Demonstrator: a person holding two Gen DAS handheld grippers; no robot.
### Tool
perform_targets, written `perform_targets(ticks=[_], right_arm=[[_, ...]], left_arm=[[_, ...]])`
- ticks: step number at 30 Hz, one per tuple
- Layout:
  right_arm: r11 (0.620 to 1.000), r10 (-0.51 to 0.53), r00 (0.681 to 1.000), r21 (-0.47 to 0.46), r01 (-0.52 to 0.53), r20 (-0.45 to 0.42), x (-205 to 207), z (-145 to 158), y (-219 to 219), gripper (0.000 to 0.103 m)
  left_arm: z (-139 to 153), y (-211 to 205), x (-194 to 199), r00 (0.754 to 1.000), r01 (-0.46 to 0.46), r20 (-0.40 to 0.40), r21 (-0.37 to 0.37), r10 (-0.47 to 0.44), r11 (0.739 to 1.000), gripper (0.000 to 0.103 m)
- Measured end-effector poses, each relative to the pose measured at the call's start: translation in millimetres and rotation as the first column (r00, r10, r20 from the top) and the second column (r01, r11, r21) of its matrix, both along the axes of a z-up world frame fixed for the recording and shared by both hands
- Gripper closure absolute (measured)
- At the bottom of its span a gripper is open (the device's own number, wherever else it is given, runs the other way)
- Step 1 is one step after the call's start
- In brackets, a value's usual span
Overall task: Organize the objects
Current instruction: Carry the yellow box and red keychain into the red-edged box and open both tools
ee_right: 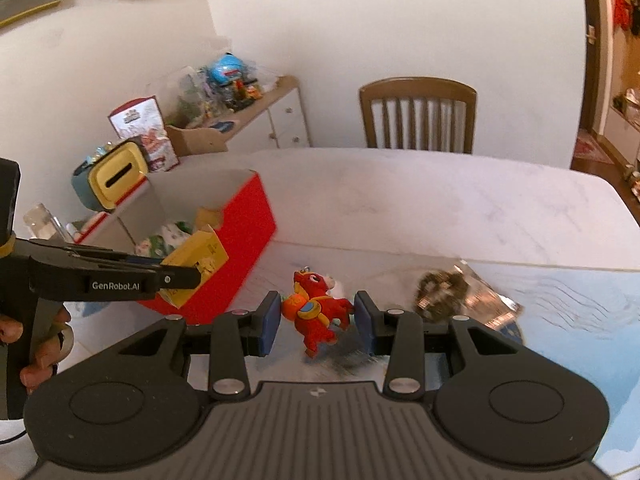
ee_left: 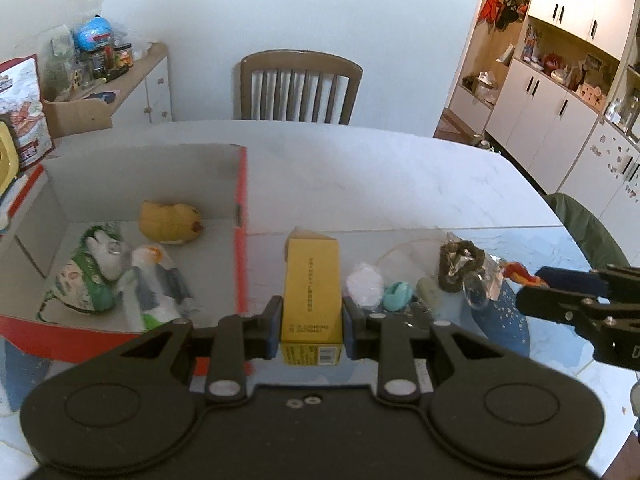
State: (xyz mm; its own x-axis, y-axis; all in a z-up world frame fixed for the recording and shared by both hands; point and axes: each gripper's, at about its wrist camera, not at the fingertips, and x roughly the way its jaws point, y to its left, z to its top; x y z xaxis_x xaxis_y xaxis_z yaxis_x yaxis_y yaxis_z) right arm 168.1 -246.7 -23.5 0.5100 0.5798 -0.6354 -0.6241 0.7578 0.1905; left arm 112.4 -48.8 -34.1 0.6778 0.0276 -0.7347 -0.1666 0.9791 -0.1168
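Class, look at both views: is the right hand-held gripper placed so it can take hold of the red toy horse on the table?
Probably yes. The right hand-held gripper is open, with the red toy horse lying between its blue pads, and nothing blocks the closing path.

The table is smooth pale marble with a glossy sheen near the yellow carton, which is matt printed cardboard. Left of the carton, the red box shows raw grey cardboard inside. The red toy looks like glossy rubbery plastic. The chair is varnished wood.
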Motion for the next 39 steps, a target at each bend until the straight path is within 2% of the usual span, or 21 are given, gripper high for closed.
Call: perform_targets(ticks=[13, 19, 28, 39], right_arm=[[0.995, 0.1, 0.994, 0.012, -0.101, 0.054, -12, 33, 94, 0.064], [0.99, 0.138, 0.988, -0.003, -0.138, 0.069, -9, 37, 140, 0.064], [0.987, 0.15, 0.986, -0.073, -0.145, 0.069, 12, 20, 205, 0.064], [0.964, 0.168, 0.985, -0.215, -0.156, 0.038, 38, -23, 272, 0.064]], left_arm=[[17, 82, -20, 0.997, -0.066, 0.034, 0.021, 0.065, 0.998, 0.075], [16, 115, -21, 0.996, -0.086, 0.033, 0.033, 0.085, 0.996, 0.075], [5, 157, -17, 0.995, -0.096, 0.004, 0.051, 0.096, 0.994, 0.075], [-25, 186, 2, 0.995, -0.068, -0.072, 0.089, 0.074, 0.994, 0.075]])
